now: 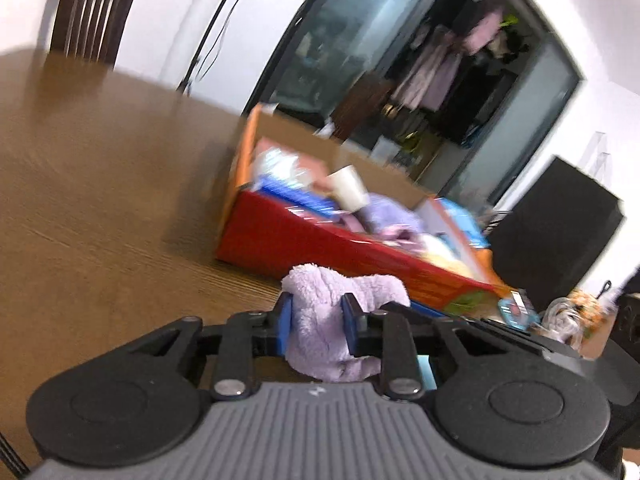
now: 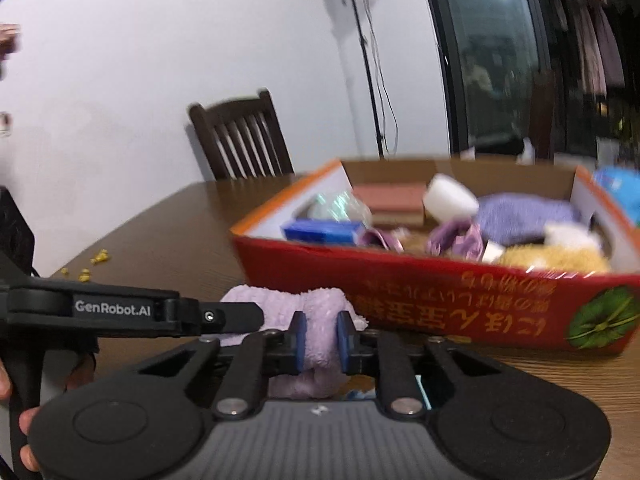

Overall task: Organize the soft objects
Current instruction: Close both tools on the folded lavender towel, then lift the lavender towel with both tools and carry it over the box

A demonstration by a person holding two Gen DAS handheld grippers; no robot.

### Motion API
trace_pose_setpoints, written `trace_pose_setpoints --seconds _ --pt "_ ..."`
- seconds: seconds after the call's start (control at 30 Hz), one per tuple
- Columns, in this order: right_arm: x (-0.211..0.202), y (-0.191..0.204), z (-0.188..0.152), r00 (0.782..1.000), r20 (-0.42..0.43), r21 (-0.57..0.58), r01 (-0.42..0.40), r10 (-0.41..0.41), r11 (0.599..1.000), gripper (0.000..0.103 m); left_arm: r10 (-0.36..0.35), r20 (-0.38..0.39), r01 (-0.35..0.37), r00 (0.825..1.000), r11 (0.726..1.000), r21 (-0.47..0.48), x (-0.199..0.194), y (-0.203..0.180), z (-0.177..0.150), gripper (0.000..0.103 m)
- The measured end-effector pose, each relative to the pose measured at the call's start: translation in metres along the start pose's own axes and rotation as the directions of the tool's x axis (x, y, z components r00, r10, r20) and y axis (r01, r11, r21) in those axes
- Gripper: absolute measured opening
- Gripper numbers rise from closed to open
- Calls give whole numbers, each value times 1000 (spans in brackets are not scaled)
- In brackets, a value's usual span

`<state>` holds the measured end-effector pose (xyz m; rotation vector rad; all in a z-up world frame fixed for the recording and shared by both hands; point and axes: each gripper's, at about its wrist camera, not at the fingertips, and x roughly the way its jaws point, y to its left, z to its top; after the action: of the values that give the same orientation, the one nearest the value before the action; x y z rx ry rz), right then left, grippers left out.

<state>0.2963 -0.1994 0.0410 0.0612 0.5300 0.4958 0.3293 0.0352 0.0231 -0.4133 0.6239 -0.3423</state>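
A fluffy lavender cloth (image 1: pixel 320 344) is pinched between the blue pads of my left gripper (image 1: pixel 318 314), which is shut on it just above the brown wooden table (image 1: pixel 100 200). My right gripper (image 2: pixel 321 330) is shut on another fold of the same cloth (image 2: pixel 276 308). From the right wrist view the left gripper (image 2: pixel 240 316) reaches in from the left, beside the right one. Behind the cloth stands a red cardboard box (image 2: pixel 400 284) holding purple cloths (image 2: pixel 520 216), a yellow fluffy item (image 2: pixel 552 258), a white cup (image 2: pixel 448 196) and a blue packet (image 2: pixel 320 230). The same box (image 1: pixel 280 240) lies ahead of the left gripper.
A dark wooden chair (image 2: pixel 244 140) stands at the table's far side. Yellow crumbs (image 2: pixel 96 258) lie on the table at the left. A black cabinet (image 1: pixel 560 220) and small clutter (image 1: pixel 572 312) are to the right of the box. A person's hand (image 2: pixel 8 384) grips the left tool.
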Motion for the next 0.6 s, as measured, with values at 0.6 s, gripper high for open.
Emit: trace_pose_setpoints --seconds 0.6 --pt "-199 14 -74 994 106 -6 34 -33 999 16 -88 41 79 995 978 195 -105 -125 -95 26"
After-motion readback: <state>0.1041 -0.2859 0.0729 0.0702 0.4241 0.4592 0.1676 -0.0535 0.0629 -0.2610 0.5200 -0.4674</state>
